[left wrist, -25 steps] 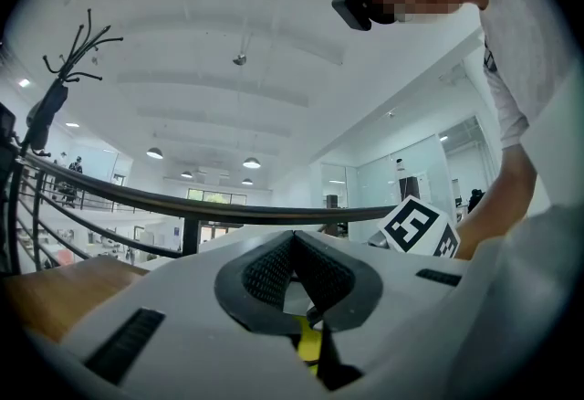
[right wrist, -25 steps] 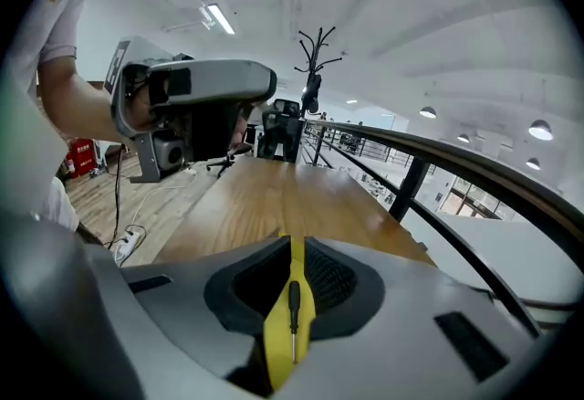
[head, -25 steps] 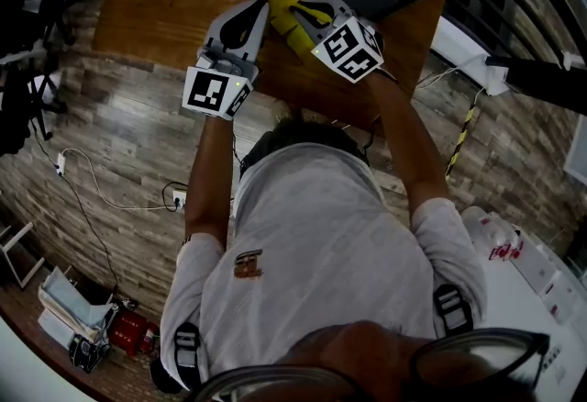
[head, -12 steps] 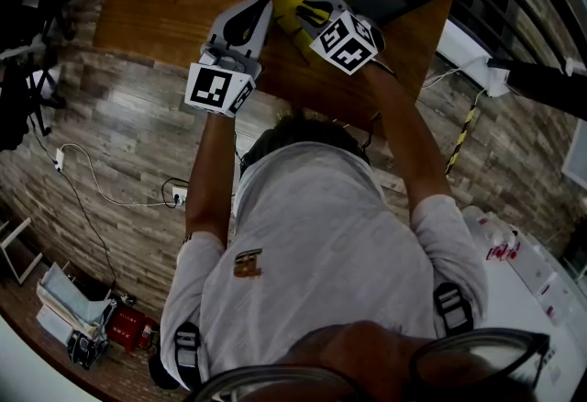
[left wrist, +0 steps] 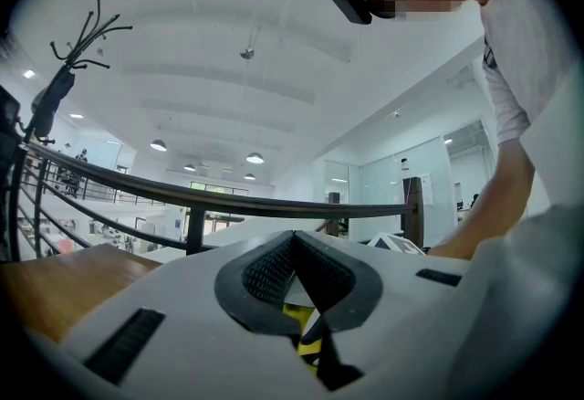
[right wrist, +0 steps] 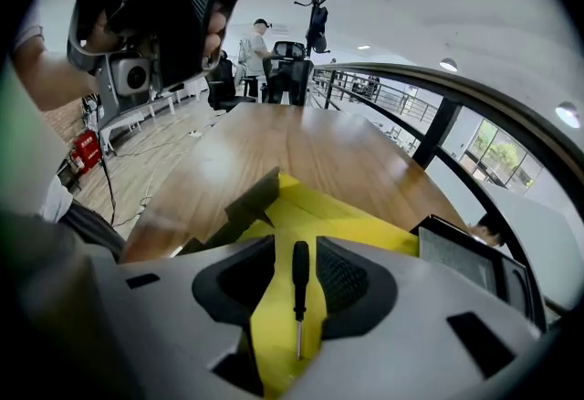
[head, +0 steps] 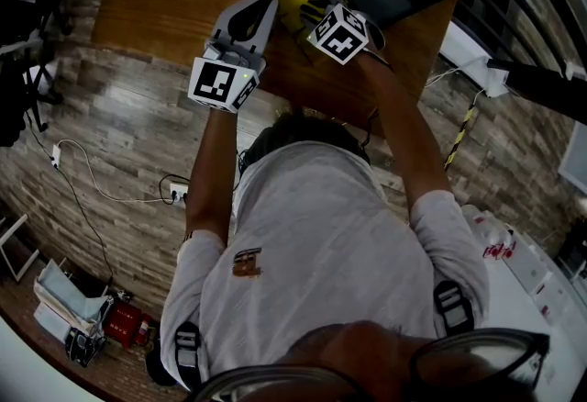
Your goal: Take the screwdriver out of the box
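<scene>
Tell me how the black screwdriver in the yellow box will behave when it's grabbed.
The screwdriver looks slim and stiff, so probably light. Its round handle and thin shaft may roll on the smooth yellow box. Gripped off-centre, it could pivot.

Table (right wrist: 301, 138) smooth varnished wood, slight sheen. On it, box (right wrist: 347, 220) matt yellow card. In box, screwdriver (right wrist: 299, 279): matt black handle, thin metal shaft.

Left gripper (head: 261, 10) sits level at upper centre, jaws pinched together. Right gripper (right wrist: 297, 247) tilts down, jaws just opened up, screwdriver (right wrist: 299, 278) loose between them.
</scene>
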The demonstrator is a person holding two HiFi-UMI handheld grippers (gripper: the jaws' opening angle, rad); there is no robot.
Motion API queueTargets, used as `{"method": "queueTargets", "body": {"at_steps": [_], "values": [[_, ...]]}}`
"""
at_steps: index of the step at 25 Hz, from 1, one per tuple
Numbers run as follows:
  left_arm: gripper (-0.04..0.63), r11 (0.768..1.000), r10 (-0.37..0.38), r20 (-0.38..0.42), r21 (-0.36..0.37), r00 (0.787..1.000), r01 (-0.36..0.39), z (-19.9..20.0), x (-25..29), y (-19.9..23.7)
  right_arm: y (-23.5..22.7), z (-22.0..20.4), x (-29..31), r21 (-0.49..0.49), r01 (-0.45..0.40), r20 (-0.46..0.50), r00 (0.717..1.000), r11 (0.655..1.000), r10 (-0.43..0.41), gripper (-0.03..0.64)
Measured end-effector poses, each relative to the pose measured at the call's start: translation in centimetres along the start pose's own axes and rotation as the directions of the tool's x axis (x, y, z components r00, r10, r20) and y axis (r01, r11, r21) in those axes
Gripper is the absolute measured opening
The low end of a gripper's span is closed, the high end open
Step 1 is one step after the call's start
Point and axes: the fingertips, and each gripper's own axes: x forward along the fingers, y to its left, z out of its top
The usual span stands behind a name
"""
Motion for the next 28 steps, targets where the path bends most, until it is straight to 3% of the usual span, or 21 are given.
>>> {"method": "queueTargets", "body": {"at_steps": [12,23,28], "values": [[0.018,1.000,0.015,-0.013,-0.008,1.000,-0.015,-0.6,-0.5,0.7,-0.2,-2.1,2.4,0.049,-0.039,-0.101,0.994,0.998,0.044,0.153],[0.018,1.000,0.024,-0.023,-0.009,0.999,-0.024,-1.0,-1.0,1.4,-0.4,-2.3,3.6,0.173,-0.094,-0.074,0.991,0.980,0.108,0.147],[0.018,1.000,0.028,-0.030,-0.006,0.999,-0.028,-1.0,-1.2,1.2,-0.3,-2.2,3.3,0.173,-0.095,-0.070,0.992,0.980,0.108,0.117]]}}
